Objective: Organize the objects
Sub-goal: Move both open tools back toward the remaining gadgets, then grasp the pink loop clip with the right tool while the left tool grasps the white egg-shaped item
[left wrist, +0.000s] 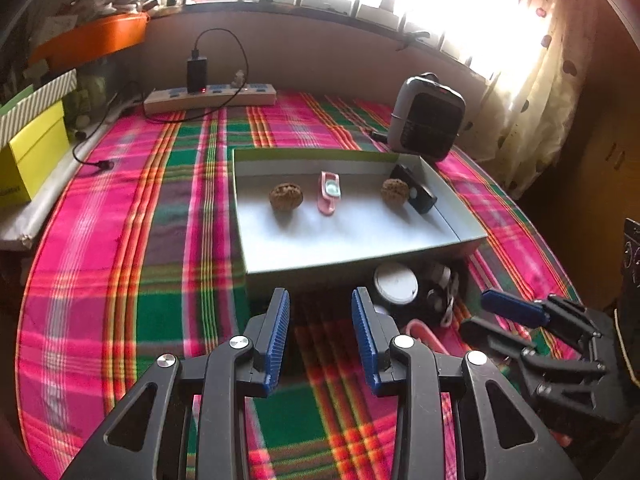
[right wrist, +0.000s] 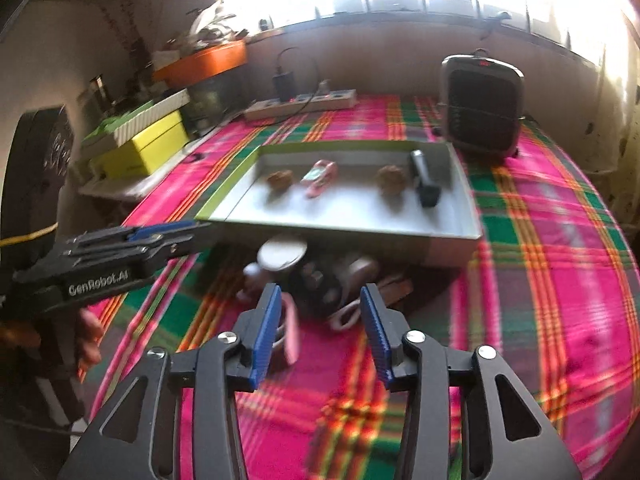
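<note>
— Plaid blanket (left wrist: 120, 240), pink and green, covers the whole surface under a bright window, with a grey heater (left wrist: 428, 116) and a power strip (left wrist: 210, 96) along the back.

— And mid-blanket sits the shallow open box (left wrist: 360, 248), white inside.

— Four things lie in it: two walnuts, left one (left wrist: 285, 197) and right one (left wrist: 395, 191), a pink clip-like piece (left wrist: 329, 192) between them, a black gadget (left wrist: 418, 194) touching the right walnut.

— Just in front of the box is a loose heap: a white round lid (left wrist: 396, 282), a white cable (right wrist: 346, 316), something pink (right wrist: 292, 328).

— Left gripper (left wrist: 320, 316) hovers over bare blanket, jaws apart, nothing between them.

— Right gripper (right wrist: 318, 312) has its jaws apart too, nothing clamped, the blurred heap just beyond its tips.
</note>
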The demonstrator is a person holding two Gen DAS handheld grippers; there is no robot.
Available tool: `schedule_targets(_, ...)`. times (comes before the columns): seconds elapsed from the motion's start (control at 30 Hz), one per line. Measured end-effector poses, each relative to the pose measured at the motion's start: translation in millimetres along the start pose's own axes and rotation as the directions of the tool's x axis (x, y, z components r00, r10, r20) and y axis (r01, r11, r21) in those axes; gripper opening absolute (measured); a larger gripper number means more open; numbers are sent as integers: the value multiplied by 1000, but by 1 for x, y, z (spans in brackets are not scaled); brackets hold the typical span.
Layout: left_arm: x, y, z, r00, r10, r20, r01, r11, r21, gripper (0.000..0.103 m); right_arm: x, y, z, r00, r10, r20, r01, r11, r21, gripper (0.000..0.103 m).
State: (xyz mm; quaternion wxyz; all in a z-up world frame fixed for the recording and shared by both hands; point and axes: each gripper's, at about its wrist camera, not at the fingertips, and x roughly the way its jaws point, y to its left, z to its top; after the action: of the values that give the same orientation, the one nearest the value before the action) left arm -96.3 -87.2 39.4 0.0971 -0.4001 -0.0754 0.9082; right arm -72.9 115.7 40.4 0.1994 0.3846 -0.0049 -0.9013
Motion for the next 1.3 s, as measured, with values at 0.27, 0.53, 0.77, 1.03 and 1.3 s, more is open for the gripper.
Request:
schedule_targets(0.27, -2, 8, -15, 1000, -24, -20, 23, 1000, -7, 30, 17, 21, -11, 999, 5, -52, -6, 999, -36, 44)
schedule_targets(0.53, 1, 15, -20, 999, -35, -29, 35, 999, -20, 30, 33, 28, -16, 995, -25, -93, 20, 998, -57, 44)
schedule_targets(0.77, 8, 12, -19, 998, -53, -45, 52, 999, -16, 30, 36, 29, -14, 994, -40, -101, 33, 997, -75, 44)
schedule_targets(1.03, 17, 1, -14, 995, -74, -63, 74, 997, -6, 31, 35, 25, -14, 993, -57, -102, 48, 995, -89, 26)
schedule_targets(1.3, 27, -15, -11, 994, -73, -84, 75, 997, 26, 32, 25, 14, -21, 994, -45, -102, 36, 995, -88, 25)
